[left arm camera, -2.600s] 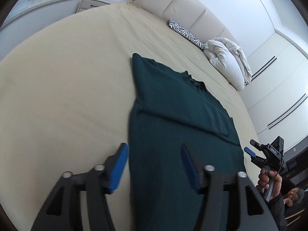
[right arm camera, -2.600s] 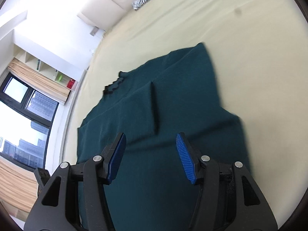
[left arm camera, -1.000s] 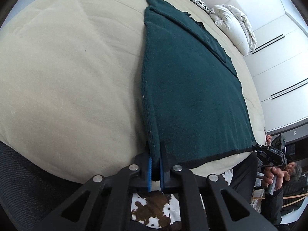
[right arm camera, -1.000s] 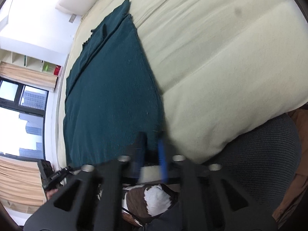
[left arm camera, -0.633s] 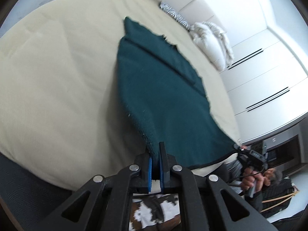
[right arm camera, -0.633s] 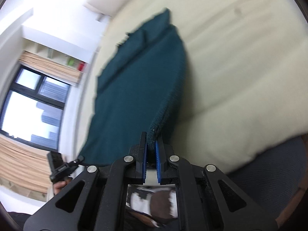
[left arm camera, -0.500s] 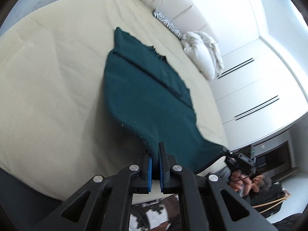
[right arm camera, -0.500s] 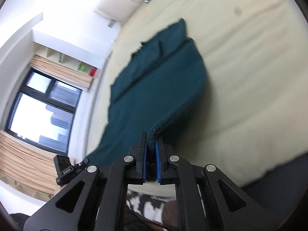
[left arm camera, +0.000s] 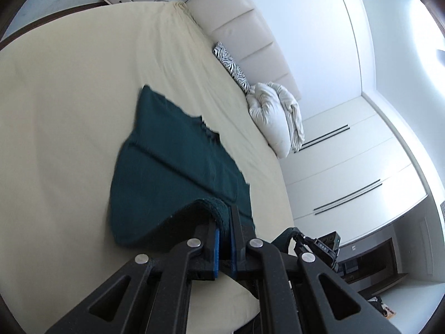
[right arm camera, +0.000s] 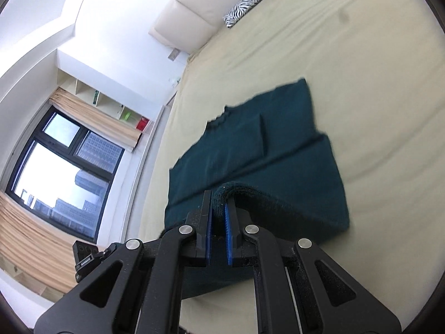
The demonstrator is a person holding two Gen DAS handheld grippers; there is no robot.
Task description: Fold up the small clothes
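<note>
A dark green sweater (left arm camera: 172, 164) lies on the cream bed (left arm camera: 69, 83), sleeves folded in across its body. My left gripper (left arm camera: 224, 217) is shut on the sweater's bottom left corner and holds it raised above the bed. My right gripper (right arm camera: 218, 197) is shut on the bottom right corner of the sweater (right arm camera: 250, 150), also raised. The lifted hem curls over toward the collar. The right gripper also shows at the lower right of the left wrist view (left arm camera: 319, 247).
A white bundled duvet (left arm camera: 275, 117) and a zebra-print pillow (left arm camera: 232, 65) lie by the padded headboard (left arm camera: 250, 36). White wardrobes (left arm camera: 361, 167) stand to the right. A window (right arm camera: 55, 172) and shelves are on the left side.
Both grippers closed on the sweater's bottom corners at the bed's near edge, then lifted and carried the hem forward over the sweater's body toward the collar.
</note>
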